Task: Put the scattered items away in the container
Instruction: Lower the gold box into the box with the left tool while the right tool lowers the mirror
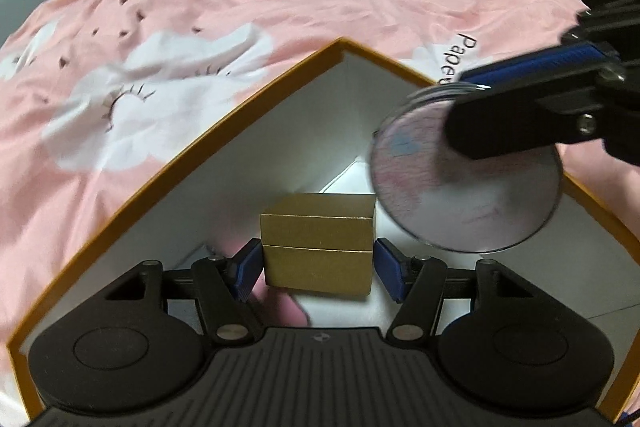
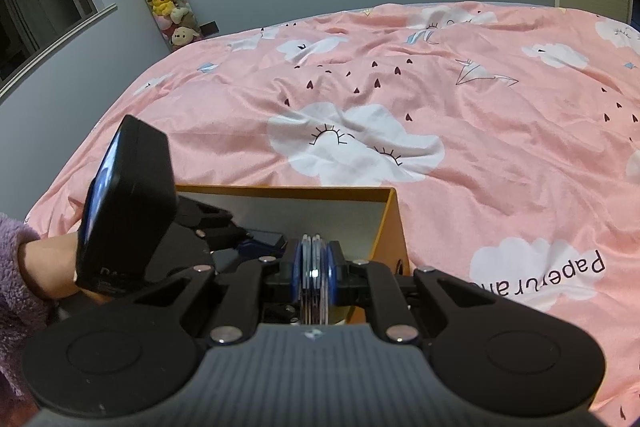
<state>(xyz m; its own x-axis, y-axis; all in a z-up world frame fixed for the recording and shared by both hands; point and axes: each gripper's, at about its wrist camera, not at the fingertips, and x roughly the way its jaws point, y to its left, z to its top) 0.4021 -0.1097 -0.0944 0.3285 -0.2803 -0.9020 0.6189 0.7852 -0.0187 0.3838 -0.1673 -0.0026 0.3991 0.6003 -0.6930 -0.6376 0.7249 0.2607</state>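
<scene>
Reading "Paper" on the pink cloud-print bedsheet (image 1: 208,7); the orange-rimmed white cardboard box (image 1: 224,115) holds a small gold box (image 1: 318,243) between the left gripper (image 1: 318,269)'s spread fingers, while the right gripper (image 2: 315,259) pinches a round clear-rimmed disc (image 1: 464,183) above it.

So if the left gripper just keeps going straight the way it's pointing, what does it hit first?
Probably the gold box, which sits between the left gripper's open fingers, inside the orange-rimmed container. Past it lies the container's white floor; depth is hard to judge.
</scene>
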